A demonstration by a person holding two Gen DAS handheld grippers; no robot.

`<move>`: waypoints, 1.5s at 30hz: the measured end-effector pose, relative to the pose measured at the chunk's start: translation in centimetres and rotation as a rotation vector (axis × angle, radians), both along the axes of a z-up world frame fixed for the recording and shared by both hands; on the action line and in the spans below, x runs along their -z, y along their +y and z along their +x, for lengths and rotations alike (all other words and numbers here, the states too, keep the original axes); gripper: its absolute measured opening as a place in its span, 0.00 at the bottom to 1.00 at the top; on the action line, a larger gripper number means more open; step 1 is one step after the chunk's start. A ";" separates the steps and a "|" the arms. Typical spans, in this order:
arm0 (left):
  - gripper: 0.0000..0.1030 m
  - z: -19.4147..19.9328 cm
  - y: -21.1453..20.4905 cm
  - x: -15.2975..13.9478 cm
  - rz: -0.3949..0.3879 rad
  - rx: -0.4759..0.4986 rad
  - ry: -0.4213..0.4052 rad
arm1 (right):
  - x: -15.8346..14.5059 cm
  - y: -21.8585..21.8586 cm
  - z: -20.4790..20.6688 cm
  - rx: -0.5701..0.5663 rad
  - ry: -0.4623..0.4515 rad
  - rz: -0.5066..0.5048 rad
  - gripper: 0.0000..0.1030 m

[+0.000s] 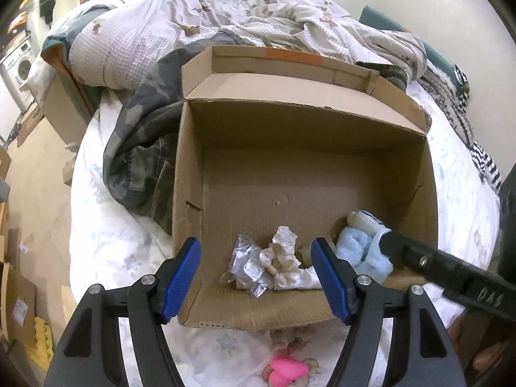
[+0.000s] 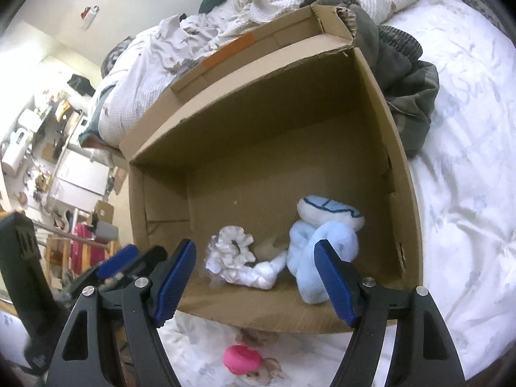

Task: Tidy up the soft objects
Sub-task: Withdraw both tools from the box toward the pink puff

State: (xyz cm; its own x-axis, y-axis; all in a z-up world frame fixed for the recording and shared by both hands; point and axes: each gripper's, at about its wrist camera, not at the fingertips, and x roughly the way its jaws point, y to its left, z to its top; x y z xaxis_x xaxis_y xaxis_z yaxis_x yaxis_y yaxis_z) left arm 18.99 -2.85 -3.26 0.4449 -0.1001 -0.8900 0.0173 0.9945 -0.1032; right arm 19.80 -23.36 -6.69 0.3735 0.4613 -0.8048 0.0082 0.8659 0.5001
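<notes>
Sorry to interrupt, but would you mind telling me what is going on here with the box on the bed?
A person is sorting soft things into an open brown cardboard box on a white bed. A fluffy light-blue plush toy and a white frilly fabric piece already lie inside. Both the left hand-held gripper and right hand-held gripper hover open and empty at the near edge. A pink soft toy waits outside.

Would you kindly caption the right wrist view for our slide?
Open right gripper poised over a cardboard box on the bed, holding a light-blue plush toy and white scrunchie.
</notes>
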 end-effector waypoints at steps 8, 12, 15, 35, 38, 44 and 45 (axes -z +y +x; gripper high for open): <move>0.66 -1.7 0.1 -0.3 0.040 0.006 -0.003 | -0.7 0.5 -1.1 -0.034 -0.018 -0.003 0.78; 0.66 -3.4 0.6 -1.0 0.067 0.016 -0.032 | -0.8 0.5 -1.6 -0.036 -0.007 0.012 0.78; 0.66 -4.4 1.3 -1.0 0.044 -0.005 -0.022 | -0.4 0.1 -2.2 -0.017 0.019 0.074 0.78; 0.66 -7.7 4.6 -1.0 0.066 -0.096 -0.011 | 1.3 2.9 -5.9 -0.064 0.083 0.047 0.78; 0.66 -8.1 5.2 -0.8 0.057 -0.105 0.005 | 2.9 4.7 -6.1 -0.123 0.143 0.021 0.78; 0.66 -8.9 6.2 -0.7 0.028 -0.130 0.023 | 7.8 9.2 -7.3 -0.281 0.332 -0.101 0.78; 0.66 -8.9 6.3 -0.6 0.023 -0.134 0.027 | 8.4 9.8 -7.5 -0.295 0.346 -0.110 0.78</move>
State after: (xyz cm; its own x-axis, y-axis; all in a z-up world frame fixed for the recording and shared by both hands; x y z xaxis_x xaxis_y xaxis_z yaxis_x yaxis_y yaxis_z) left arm 10.10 3.47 -2.65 0.4289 -0.0203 -0.9031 -0.1185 0.9898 -0.0785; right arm 12.27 -13.59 -15.05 -0.0601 0.4124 -0.9090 -0.0965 0.9040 0.4165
